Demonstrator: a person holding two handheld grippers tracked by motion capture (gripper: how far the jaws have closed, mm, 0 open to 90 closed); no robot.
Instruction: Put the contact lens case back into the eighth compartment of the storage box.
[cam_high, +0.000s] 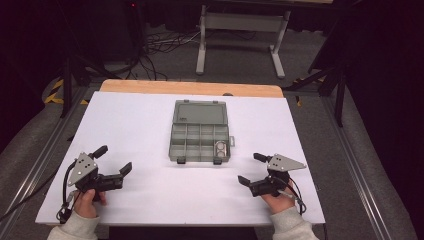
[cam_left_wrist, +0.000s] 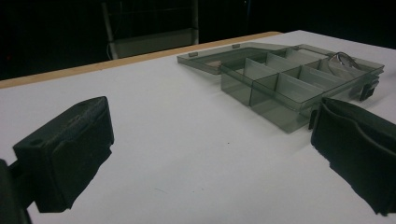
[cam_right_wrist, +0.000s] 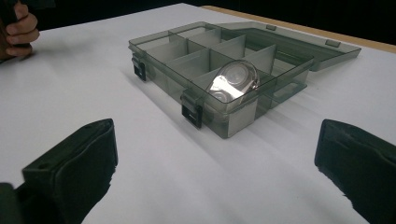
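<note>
High view: the left claw (cam_high: 113, 160) rests low over the white tabletop (cam_high: 140, 125) with its jaws spread wide and nothing between them, held by the person's left hand (cam_high: 89, 200). The right claw (cam_high: 250, 169) is likewise released and empty, held by the right hand (cam_high: 278, 201). A grey translucent compartment box (cam_high: 200, 142) lies between the two claws and farther from the person than both, to the right of the left claw and to the left of the right claw, well apart from each. Its lid (cam_high: 200, 112) is folded back flat on the far side, and a small shiny object (cam_high: 221, 148) sits in the compartment at the near corner closest to the right claw. Left gripper view: the left claw (cam_left_wrist: 212, 154) stands open with only bare tabletop (cam_left_wrist: 177, 154) between its jaws; the compartment box (cam_left_wrist: 280, 84) lies ahead and toward the right jaw, apart from it, with the open lid (cam_left_wrist: 219, 58) beyond. Right gripper view: the right claw (cam_right_wrist: 215, 172) is open and empty; the compartment box (cam_right_wrist: 210, 70) lies straight ahead, near but not touched, its two dark latches facing the claw, and the shiny object (cam_right_wrist: 233, 81) rests in the nearest corner compartment. The left hand (cam_right_wrist: 18, 30) shows far off at the upper left.
</note>
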